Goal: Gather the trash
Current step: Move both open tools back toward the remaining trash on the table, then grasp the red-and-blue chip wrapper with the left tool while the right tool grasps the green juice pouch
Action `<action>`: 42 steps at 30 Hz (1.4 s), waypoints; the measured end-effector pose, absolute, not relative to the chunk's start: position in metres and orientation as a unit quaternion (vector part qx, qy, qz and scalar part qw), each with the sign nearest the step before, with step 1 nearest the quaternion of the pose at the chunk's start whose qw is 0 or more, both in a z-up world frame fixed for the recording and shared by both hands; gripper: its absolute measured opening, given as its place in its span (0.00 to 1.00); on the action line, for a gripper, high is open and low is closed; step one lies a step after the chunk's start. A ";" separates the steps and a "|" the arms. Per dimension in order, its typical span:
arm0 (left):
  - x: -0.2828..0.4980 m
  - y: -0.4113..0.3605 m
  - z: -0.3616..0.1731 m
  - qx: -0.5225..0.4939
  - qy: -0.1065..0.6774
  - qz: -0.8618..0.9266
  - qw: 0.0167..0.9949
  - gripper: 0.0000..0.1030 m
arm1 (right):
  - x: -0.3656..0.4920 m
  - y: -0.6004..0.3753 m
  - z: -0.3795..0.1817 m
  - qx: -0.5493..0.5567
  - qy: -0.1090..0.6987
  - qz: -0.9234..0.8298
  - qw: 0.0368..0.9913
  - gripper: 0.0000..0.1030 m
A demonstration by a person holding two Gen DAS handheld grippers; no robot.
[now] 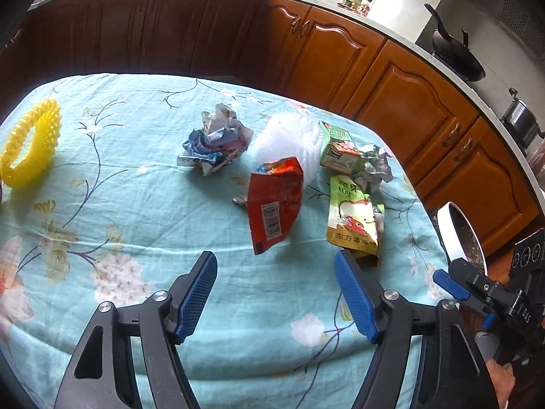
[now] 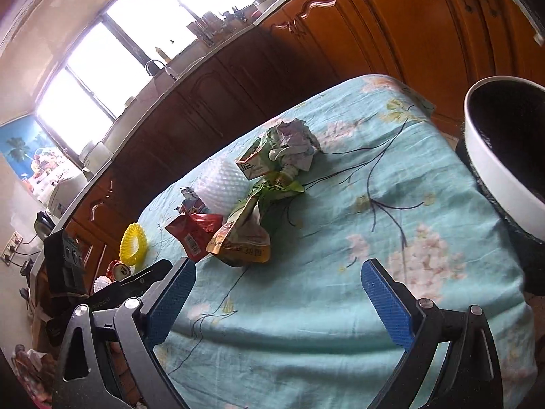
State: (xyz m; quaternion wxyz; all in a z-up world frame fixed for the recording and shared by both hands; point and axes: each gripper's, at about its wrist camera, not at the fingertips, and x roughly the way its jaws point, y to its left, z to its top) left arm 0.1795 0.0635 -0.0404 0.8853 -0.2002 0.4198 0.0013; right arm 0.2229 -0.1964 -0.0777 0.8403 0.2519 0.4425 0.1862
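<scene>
cabinets (image 1: 344,51): brown wood, under pale counter (image 1: 408,42)
window (image 2: 112,68): big, blown-out daylight
table (image 2: 340,306): teal floral cloth
stove side: black pan (image 1: 456,56)

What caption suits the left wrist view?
Open left gripper hovers over floral tablecloth before red wrapper and scattered trash.

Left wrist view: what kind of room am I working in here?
Almost certainly a home kitchen. Wooden cabinets run under a long countertop, with a wok and a steel pot standing on it. The trash lies on a table under a floral cloth.
</scene>
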 end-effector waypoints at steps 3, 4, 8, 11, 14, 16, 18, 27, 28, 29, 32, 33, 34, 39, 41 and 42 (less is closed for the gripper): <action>0.186 0.071 -0.043 -0.199 0.419 0.002 0.886 0.69 | 0.237 -0.186 -0.082 0.262 0.451 0.198 0.830 0.95; 0.190 0.074 -0.043 -0.198 0.419 0.002 0.886 0.69 | 0.241 -0.183 -0.083 0.262 0.453 0.200 0.828 0.95; 0.206 0.076 -0.052 -0.189 0.427 -0.005 0.884 0.69 | 0.259 -0.174 -0.092 0.275 0.467 0.201 0.816 0.82; 0.216 0.078 -0.056 -0.184 0.428 -0.012 0.885 0.69 | 0.270 -0.169 -0.095 0.280 0.474 0.201 0.810 0.76; 0.224 0.079 -0.060 -0.182 0.426 -0.014 0.886 0.67 | 0.281 -0.161 -0.099 0.283 0.482 0.208 0.803 0.72; 0.230 0.080 -0.063 -0.183 0.429 -0.020 0.884 0.67 | 0.286 -0.156 -0.102 0.289 0.488 0.211 0.796 0.70; 0.234 0.079 -0.066 -0.186 0.429 -0.026 0.883 0.66 | 0.291 -0.151 -0.104 0.290 0.492 0.212 0.793 0.66; 0.246 0.068 -0.074 -0.172 0.436 -0.065 0.881 0.12 | 0.296 -0.147 -0.118 0.297 0.504 0.218 0.781 0.20; 0.245 0.067 -0.072 -0.169 0.433 -0.069 0.883 0.10 | 0.293 -0.148 -0.117 0.294 0.501 0.218 0.784 0.20; 0.244 0.066 -0.070 -0.167 0.430 -0.073 0.884 0.05 | 0.290 -0.150 -0.115 0.291 0.498 0.219 0.787 0.19; 0.238 0.062 -0.064 -0.160 0.423 -0.078 0.889 0.01 | 0.277 -0.159 -0.109 0.291 0.490 0.224 0.790 0.17; 0.235 0.060 -0.062 -0.158 0.421 -0.080 0.890 0.00 | 0.272 -0.164 -0.107 0.291 0.488 0.225 0.792 0.17; 0.232 0.059 -0.061 -0.158 0.419 -0.082 0.890 0.00 | 0.267 -0.168 -0.105 0.289 0.485 0.224 0.794 0.17; 0.214 0.046 -0.052 -0.158 0.413 -0.097 0.892 0.00 | 0.242 -0.189 -0.092 0.273 0.469 0.215 0.812 0.17; 0.209 0.038 -0.048 -0.157 0.411 -0.106 0.892 0.00 | 0.232 -0.197 -0.087 0.258 0.461 0.205 0.824 0.17; 0.207 0.034 -0.047 -0.156 0.411 -0.111 0.891 0.00 | 0.227 -0.202 -0.084 0.249 0.456 0.199 0.831 0.17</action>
